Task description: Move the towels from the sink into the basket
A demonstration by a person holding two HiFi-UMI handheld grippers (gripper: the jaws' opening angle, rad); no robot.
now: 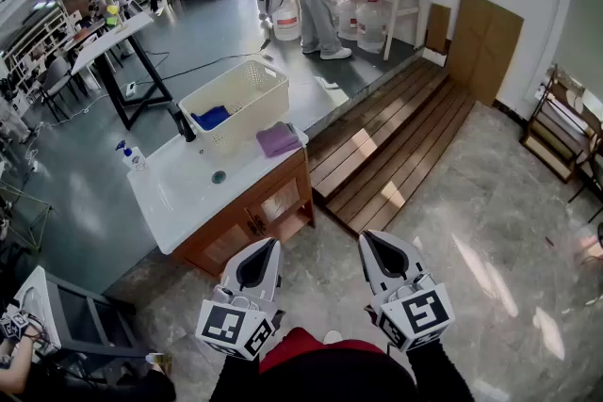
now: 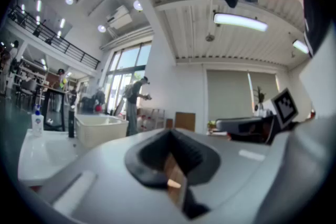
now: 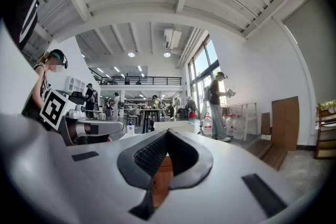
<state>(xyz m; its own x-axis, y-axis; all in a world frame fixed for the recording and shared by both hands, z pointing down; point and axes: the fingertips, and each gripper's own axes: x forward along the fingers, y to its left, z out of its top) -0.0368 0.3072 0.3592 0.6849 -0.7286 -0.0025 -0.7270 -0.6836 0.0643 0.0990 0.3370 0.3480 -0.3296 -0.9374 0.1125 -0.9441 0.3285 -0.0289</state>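
Left gripper [image 1: 264, 251] and right gripper [image 1: 375, 248], each with jaws closed together on nothing, held well apart from the white sink [image 1: 179, 188], where a purple towel [image 1: 277, 138] lies just beside the white basket [image 1: 247, 82] holding a blue towel [image 1: 211, 117].

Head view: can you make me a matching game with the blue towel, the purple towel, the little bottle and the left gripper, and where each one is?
Things
1. blue towel
2. purple towel
3. bottle
4. left gripper

Places
A. lying on the sink top, beside the basket
B. shut and empty, low near the person, away from the sink
C. inside the basket
D. standing at the sink top's left end

Pairs: 1-C, 2-A, 3-D, 4-B
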